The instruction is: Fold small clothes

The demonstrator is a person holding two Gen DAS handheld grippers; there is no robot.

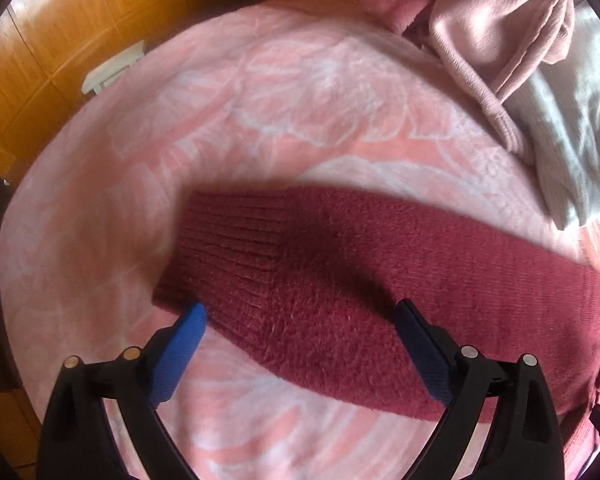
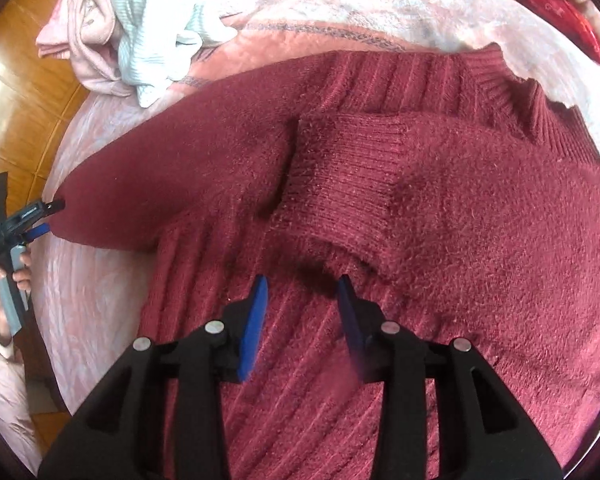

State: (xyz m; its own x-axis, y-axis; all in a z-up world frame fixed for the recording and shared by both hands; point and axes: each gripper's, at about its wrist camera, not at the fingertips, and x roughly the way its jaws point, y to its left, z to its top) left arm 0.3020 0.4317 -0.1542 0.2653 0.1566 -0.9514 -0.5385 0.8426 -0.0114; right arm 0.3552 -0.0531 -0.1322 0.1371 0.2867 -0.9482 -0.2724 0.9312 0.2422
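The left gripper (image 1: 300, 312) is spread wide, and nothing is between its blue pads (image 1: 180, 352). It hangs just above the outstretched sleeve (image 1: 380, 280) of the dark red sweater (image 2: 440, 220), close behind the ribbed cuff (image 1: 228, 240); one pad is beside the near edge of the cuff and the other is over the fuzzy part of the sleeve. Whether the pads touch the wool I cannot tell.

The right gripper (image 2: 302, 288) is also apart, but narrower, and holds nothing. It stands over the ribbed body of the sweater, just before the other sleeve (image 2: 380, 184), which is already laid across the chest.

The sweater lies flat on the pink blanket (image 1: 260, 100). Beyond it, well apart from the sleeve, is a pile of pink and pale clothes (image 2: 140, 28).

In my opinion the risks are these. If the left gripper closes too deep, it may catch the blanket together with the sleeve, because both are soft and thick. If it catches only the top layer of knit, the sleeve may twist when lifted. The fuzzy wool can slip from a shallow pinch. Also, pulling the sleeve across may drag the folded sleeve out of place if the right gripper does not press it.
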